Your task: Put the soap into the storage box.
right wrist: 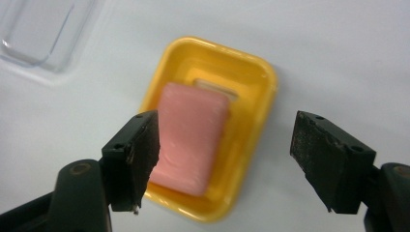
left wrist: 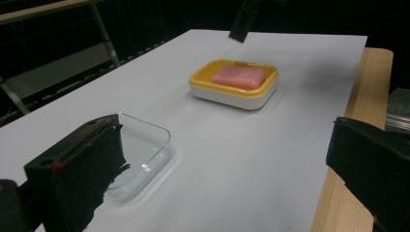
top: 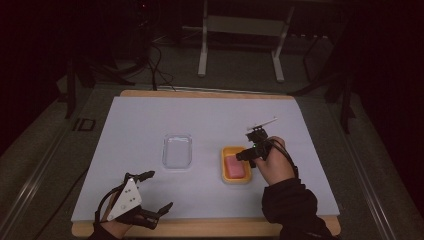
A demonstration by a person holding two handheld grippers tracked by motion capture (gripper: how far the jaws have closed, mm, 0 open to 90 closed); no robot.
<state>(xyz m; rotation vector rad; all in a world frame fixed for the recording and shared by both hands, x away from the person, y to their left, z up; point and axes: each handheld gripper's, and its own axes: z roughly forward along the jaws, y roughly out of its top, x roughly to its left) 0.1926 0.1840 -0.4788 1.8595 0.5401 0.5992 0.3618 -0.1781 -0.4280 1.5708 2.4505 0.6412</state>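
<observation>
High view: counter (top: 150,115) covered in white sheet, clear empty tray (top: 177,151) near centre, yellow soap dish (top: 236,165) just right of it with pink soap bar (top: 235,166) inside. Left gripper (top: 157,192) low at near-left edge, jaws spread wide, nothing between. Right gripper (top: 248,156) at the dish's right rim, hand (top: 275,165) behind it. Left gripper view: both black jaws far apart, clear tray (left wrist: 145,154) by the left jaw, soap dish (left wrist: 234,84) with bar (left wrist: 239,77) farther off, wooden counter edge at right. Right gripper view: jaws released and wide, hanging above the dish (right wrist: 241,101); left jaw overlaps the bar (right wrist: 191,137), contact unclear.
</observation>
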